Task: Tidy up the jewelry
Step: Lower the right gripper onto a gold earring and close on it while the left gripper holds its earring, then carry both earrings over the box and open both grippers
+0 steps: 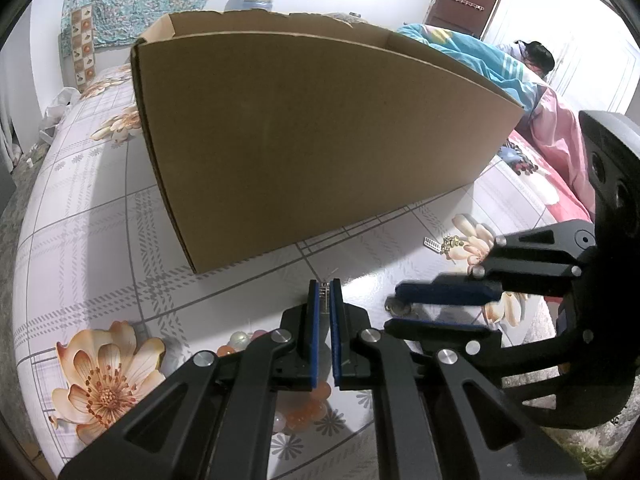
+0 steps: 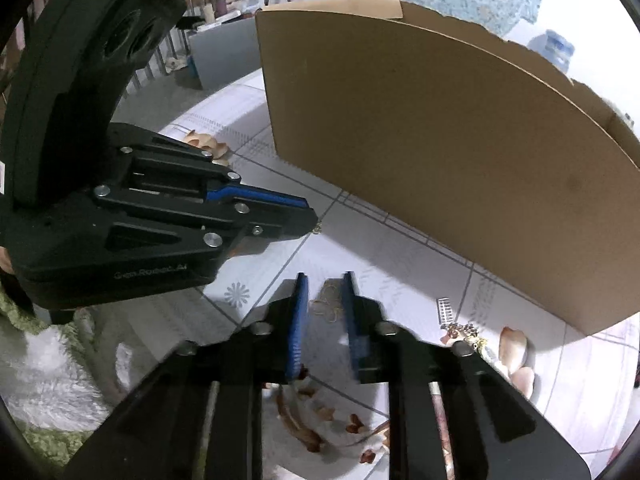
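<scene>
A tall open cardboard box [image 1: 304, 136] stands on the floral bedsheet; it also shows in the right wrist view [image 2: 440, 152]. My left gripper [image 1: 325, 286] is shut on a small silver jewelry piece [image 1: 325, 296], held just above the sheet in front of the box. In the right wrist view the left gripper [image 2: 312, 216] shows at the left. My right gripper [image 2: 325, 280] is open, its jaws on either side of a thin gold chain [image 2: 328, 308] on the sheet. In the left wrist view the right gripper [image 1: 394, 308] hovers over a small metal piece [image 1: 398, 309].
A silver comb-like clip and a beaded cluster [image 1: 444, 244] lie right of the box, also in the right wrist view [image 2: 460, 326]. Pearl beads [image 1: 240, 340] lie under my left gripper. A person under blankets [image 1: 532, 60] lies at the far right.
</scene>
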`<control>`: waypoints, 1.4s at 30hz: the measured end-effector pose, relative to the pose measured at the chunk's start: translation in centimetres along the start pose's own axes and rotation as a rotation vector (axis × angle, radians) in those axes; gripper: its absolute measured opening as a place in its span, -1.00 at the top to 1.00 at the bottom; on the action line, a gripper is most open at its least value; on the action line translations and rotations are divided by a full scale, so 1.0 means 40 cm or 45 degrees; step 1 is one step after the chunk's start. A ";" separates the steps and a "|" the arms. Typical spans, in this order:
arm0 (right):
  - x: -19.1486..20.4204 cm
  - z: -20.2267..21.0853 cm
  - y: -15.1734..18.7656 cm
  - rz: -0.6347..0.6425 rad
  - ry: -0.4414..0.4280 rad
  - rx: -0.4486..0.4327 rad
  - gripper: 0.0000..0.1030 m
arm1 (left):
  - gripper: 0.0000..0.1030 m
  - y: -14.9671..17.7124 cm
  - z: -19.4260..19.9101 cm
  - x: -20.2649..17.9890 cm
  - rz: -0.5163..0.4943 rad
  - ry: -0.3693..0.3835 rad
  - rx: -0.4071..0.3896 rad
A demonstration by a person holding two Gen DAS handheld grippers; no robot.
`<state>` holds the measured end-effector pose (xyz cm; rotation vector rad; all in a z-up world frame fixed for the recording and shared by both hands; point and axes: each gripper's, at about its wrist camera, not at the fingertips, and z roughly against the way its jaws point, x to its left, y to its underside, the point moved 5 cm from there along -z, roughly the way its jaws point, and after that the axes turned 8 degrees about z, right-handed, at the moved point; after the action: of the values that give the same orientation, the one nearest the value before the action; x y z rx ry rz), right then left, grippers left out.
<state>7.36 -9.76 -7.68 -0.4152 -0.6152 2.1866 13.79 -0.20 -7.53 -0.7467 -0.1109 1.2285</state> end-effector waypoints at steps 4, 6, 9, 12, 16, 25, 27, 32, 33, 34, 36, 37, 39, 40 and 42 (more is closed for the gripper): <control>-0.001 -0.003 -0.001 -0.035 -0.002 -0.004 0.92 | 0.92 -0.001 0.000 0.002 0.001 0.002 -0.002; -0.003 -0.001 0.000 -0.045 0.002 -0.009 0.92 | 0.92 0.000 0.000 0.000 0.002 0.002 -0.003; -0.012 -0.006 -0.005 -0.065 -0.004 -0.012 0.93 | 0.92 0.001 0.000 -0.001 0.003 0.001 -0.003; -0.017 -0.001 0.002 -0.090 0.001 -0.018 0.94 | 0.92 0.001 0.000 -0.001 0.003 0.000 -0.004; -0.041 0.027 0.017 -0.128 0.014 -0.038 0.93 | 0.92 0.000 0.000 -0.002 0.003 -0.001 -0.006; -0.110 0.124 0.041 -0.257 0.060 -0.127 0.94 | 0.92 -0.007 0.021 -0.007 -0.010 0.001 -0.037; -0.123 0.150 0.043 -0.275 0.070 -0.152 0.93 | 0.92 -0.012 0.037 -0.016 -0.016 0.013 -0.049; -0.162 0.238 0.010 -0.305 0.079 -0.268 0.93 | 0.92 -0.048 0.126 -0.068 -0.049 0.112 -0.133; -0.168 0.253 -0.002 -0.310 0.079 -0.295 0.94 | 0.92 -0.061 0.150 -0.079 -0.045 0.150 -0.159; -0.171 0.265 -0.021 -0.314 0.081 -0.330 0.93 | 0.92 -0.078 0.174 -0.089 -0.040 0.189 -0.185; -0.191 0.294 -0.051 -0.321 0.068 -0.396 0.93 | 0.92 -0.114 0.216 -0.107 -0.046 0.248 -0.232; -0.208 0.312 -0.067 -0.326 0.065 -0.429 0.93 | 0.92 -0.139 0.238 -0.118 -0.055 0.276 -0.258; -0.238 0.328 -0.099 -0.331 0.057 -0.472 0.93 | 0.92 -0.188 0.270 -0.137 -0.070 0.326 -0.298; -0.255 0.329 -0.117 -0.335 0.055 -0.487 0.93 | 0.92 -0.217 0.279 -0.147 -0.072 0.353 -0.311; -0.287 0.322 -0.148 -0.343 0.039 -0.495 0.93 | 0.92 -0.266 0.287 -0.159 -0.078 0.396 -0.325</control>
<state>11.92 -19.15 7.29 -0.5323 -1.0228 1.8016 14.82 -1.97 9.22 -1.1405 -0.0341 1.0375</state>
